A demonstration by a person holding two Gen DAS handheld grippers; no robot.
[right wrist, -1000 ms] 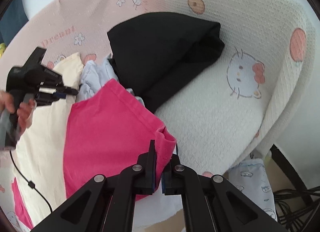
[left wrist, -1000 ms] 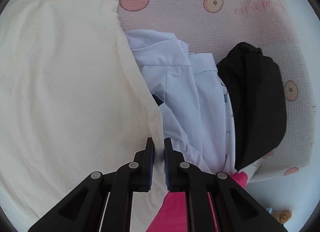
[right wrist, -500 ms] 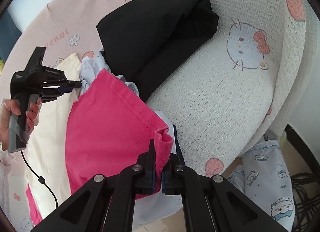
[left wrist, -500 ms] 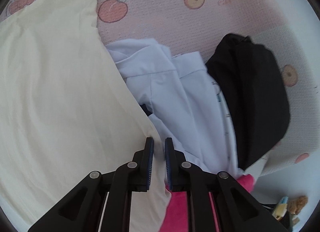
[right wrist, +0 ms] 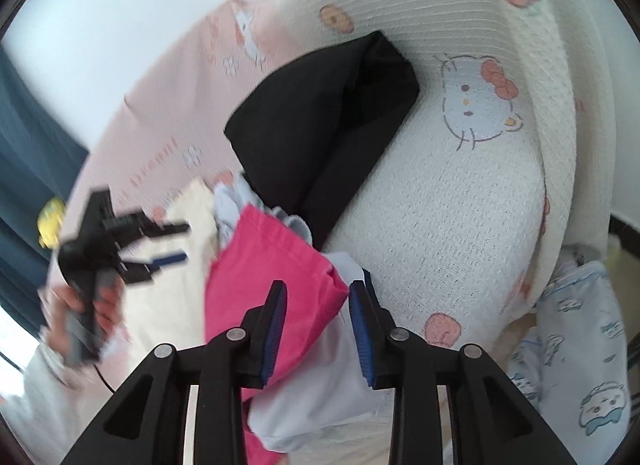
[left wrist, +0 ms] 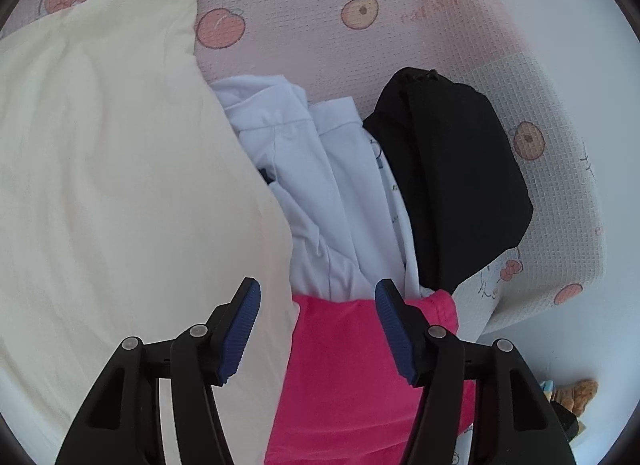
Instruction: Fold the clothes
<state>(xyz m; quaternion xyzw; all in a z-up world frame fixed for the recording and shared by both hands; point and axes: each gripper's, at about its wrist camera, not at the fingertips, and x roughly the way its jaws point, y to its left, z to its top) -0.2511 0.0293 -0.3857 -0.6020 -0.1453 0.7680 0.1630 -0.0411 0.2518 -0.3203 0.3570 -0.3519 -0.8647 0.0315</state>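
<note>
In the left wrist view a cream cloth [left wrist: 120, 185] lies spread at the left. Beside it sit a crumpled white garment [left wrist: 320, 193] and a folded black garment [left wrist: 452, 177]. A pink garment [left wrist: 352, 377] lies under my left gripper [left wrist: 318, 289], whose jaws are opening with nothing pressed between the pads. In the right wrist view my right gripper [right wrist: 319, 289] is also opening. The pink garment's [right wrist: 272, 265] corner lies loose between its fingers, over a white garment [right wrist: 316, 385]. A hand [right wrist: 104, 305] holds the left gripper [right wrist: 176, 241] above the cream cloth [right wrist: 188, 217].
A pink cat-print bedspread [left wrist: 300, 5] covers the surface. A white waffle blanket [right wrist: 460, 205] mounds up at the right under the black garment [right wrist: 328, 125]. A pale blue printed cloth [right wrist: 580, 345] hangs at lower right. A dark blue curtain [right wrist: 24, 145] stands at the left.
Both grippers went from shut to open. The left one let go of the cream cloth's edge and drew back; the right one let go of the pink corner and swung.
</note>
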